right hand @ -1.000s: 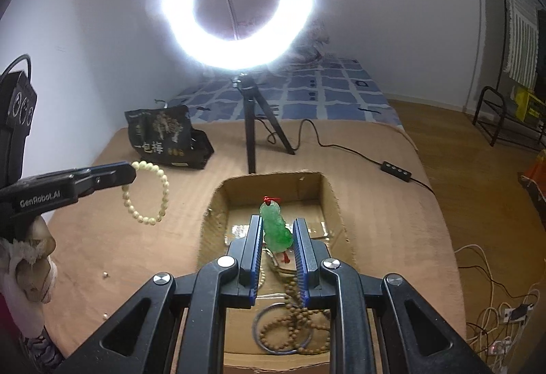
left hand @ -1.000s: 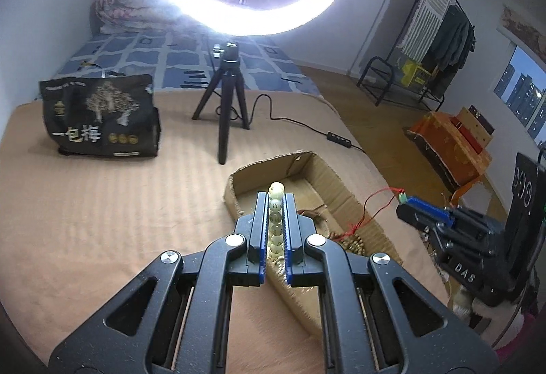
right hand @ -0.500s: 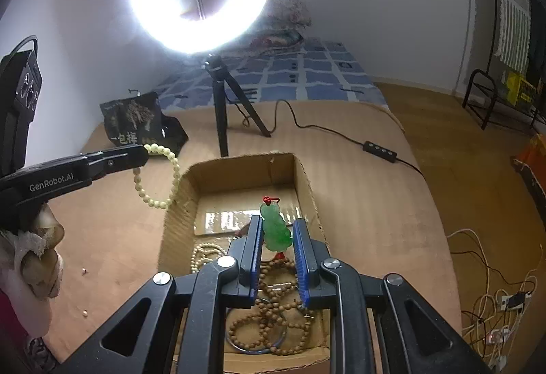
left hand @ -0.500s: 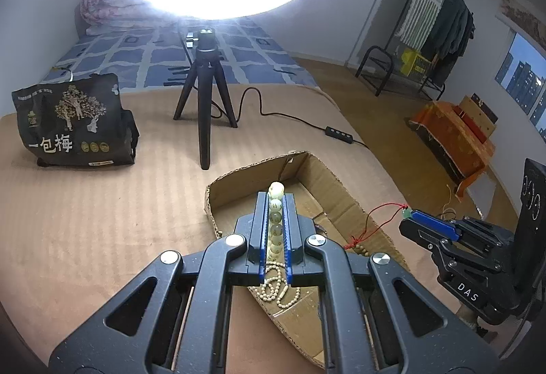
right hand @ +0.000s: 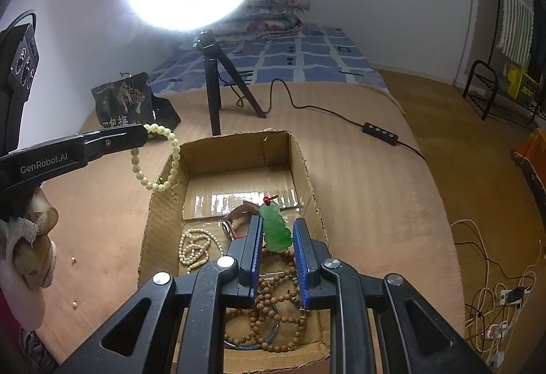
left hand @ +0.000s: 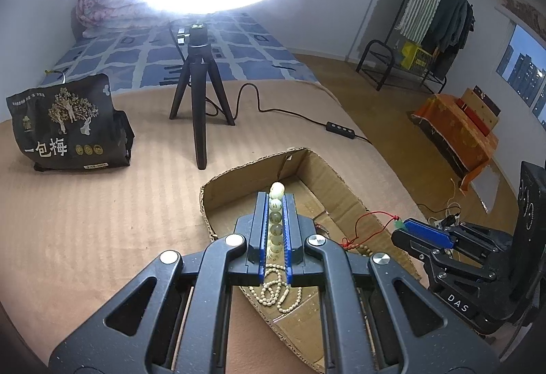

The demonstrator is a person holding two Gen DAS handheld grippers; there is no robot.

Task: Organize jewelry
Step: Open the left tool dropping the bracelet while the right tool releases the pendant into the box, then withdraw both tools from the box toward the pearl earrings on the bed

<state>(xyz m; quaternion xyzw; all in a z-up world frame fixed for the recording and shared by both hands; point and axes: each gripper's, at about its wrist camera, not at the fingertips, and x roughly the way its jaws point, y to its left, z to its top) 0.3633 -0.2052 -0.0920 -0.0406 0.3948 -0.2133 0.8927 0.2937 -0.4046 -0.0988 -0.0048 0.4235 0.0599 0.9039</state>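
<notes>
**Cardboard box, two held pieces, and the ways either could miss it**

Left wrist view: cardboard is the target here, a shallow open box point(left hand: 344, 176) lying on the tan bed cover point(left hand: 102, 220). The left gripper point(left hand: 276, 203) has its jaws nearly closed on a pale bead bracelet point(left hand: 275, 220), a row of beads pinched between the blue pads. The grip sits over the box's near left part, where a fine cream bead necklace point(left hand: 273, 288) already lies. The right gripper point(left hand: 423, 232) shows at the right with a red cord point(left hand: 370, 220) trailing down towards the box. That cord could catch on the cardboard rim and tug the pendant askew.

Right wrist view: the right gripper point(right hand: 277, 237) has narrow jaws clamped on a green pendant point(right hand: 274, 230) above the box's point(right hand: 303, 162) near half, over brown wooden beads point(right hand: 273, 302). The left gripper point(right hand: 136, 136) holds the bracelet point(right hand: 160, 162) so that its loop hangs right at the box's left wall. I judge that the main risk: released there, the loop could drape over the wall or drop outside onto the bed. Round beads may also roll between the pads. A pendant dropped on the brown strands could tangle with them.
</notes>
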